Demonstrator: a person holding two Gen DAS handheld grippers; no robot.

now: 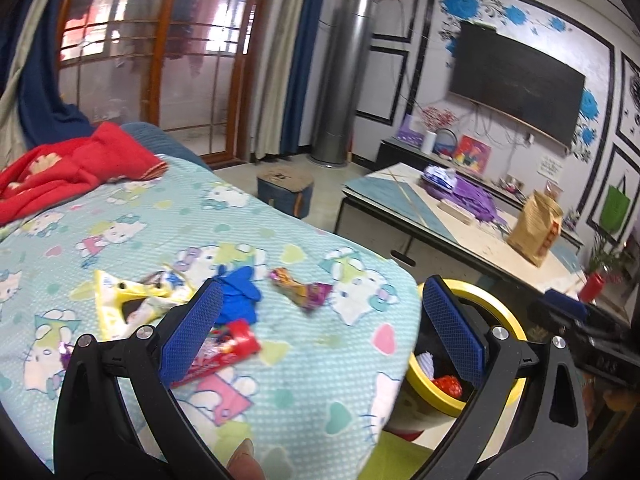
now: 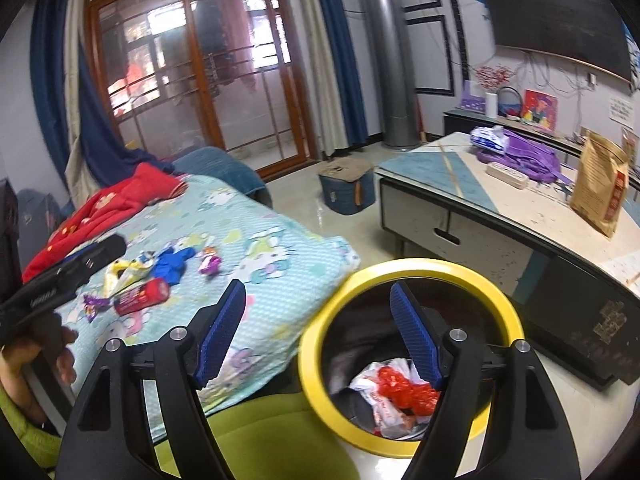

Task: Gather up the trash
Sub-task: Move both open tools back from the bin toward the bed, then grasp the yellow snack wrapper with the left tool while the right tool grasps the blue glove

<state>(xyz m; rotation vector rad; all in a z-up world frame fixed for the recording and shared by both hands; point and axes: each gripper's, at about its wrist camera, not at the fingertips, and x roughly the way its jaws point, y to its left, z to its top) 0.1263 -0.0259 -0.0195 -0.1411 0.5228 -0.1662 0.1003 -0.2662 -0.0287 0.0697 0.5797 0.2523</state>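
Observation:
Several wrappers lie on the Hello Kitty sheet (image 1: 280, 360): a red packet (image 1: 228, 350), a blue wrapper (image 1: 238, 292), a yellow wrapper (image 1: 120, 300) and a purple candy wrapper (image 1: 304, 290). My left gripper (image 1: 320, 324) is open and empty above the sheet's edge, its left finger over the red packet. The yellow-rimmed bin (image 2: 408, 272) holds red and white trash (image 2: 400, 396). My right gripper (image 2: 320, 332) is open and empty over the bin's left rim. The same wrappers show in the right wrist view, with the red packet (image 2: 140, 296) nearest.
A red garment (image 1: 68, 168) lies at the bed's far end. A coffee table (image 2: 500, 208) with a brown paper bag (image 2: 600, 184) and purple cloth (image 2: 528, 160) stands right of the bin. A blue stool (image 2: 346, 188) sits on the floor. The left gripper's body (image 2: 60, 276) shows at left.

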